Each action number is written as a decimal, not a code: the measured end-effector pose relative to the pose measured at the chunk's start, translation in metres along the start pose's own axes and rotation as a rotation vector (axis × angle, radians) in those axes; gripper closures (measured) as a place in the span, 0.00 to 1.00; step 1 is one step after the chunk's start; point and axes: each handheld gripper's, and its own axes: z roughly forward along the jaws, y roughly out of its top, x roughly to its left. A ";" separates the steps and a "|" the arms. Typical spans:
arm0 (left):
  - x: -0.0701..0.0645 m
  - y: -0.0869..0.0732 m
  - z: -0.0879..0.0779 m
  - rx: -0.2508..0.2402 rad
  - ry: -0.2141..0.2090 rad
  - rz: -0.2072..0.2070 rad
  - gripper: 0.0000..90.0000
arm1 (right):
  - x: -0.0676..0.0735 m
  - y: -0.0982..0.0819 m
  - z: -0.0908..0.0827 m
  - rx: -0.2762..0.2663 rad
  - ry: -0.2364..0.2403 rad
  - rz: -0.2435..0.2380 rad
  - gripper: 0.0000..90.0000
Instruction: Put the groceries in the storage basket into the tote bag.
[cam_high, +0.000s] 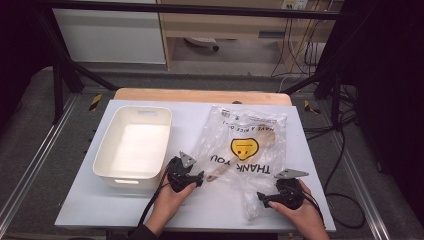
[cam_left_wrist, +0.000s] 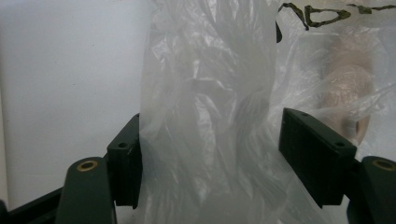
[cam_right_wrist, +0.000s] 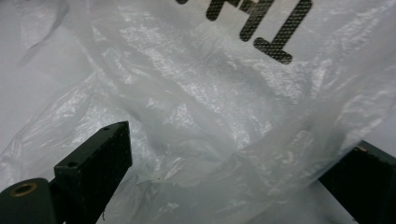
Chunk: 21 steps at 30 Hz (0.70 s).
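Thin clear plastic bag lies crumpled at table centre-right, film wrinkly and shiny, w/ a yellow smiley badge and black "THANK YOU" lettering printed on it. Inside it, a pale wooden spoon: smooth, rounded bowl up toward 1 o'clock, handle running down toward 7 o'clock. Left gripper view shows the handle's rounded end through the film, blurred.

Left gripper sits at the bag's 8 o'clock edge. Jaws spread wide, a bunched fold of film standing btwn them; near pad seems to brush the film, far pad not pressing, so no pinch. Right gripper is at the bag's 5 o'clock corner, jaws also spread apart w/ crinkled film lying loose btwn them, not clamped.

Around: white plastic bin, rectangular w/ rounded corners and slot handles, stands at 9 o'clock from the bag, just beside the left gripper. Table has a smooth white top; a strip of wood edge at 12 o'clock. Black cables trail from both grippers toward 6 o'clock. The film itself hides much of the spoon handle.
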 end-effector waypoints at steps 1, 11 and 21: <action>0.000 0.000 0.000 0.001 -0.001 0.001 0.32 | 0.002 0.000 0.001 -0.001 0.004 -0.009 0.10; -0.006 -0.002 -0.005 0.001 -0.027 0.017 0.45 | 0.013 0.001 0.002 -0.016 -0.007 -0.102 0.30; -0.011 -0.002 -0.007 -0.002 -0.060 0.037 0.69 | 0.020 0.006 0.004 -0.025 0.025 -0.156 0.63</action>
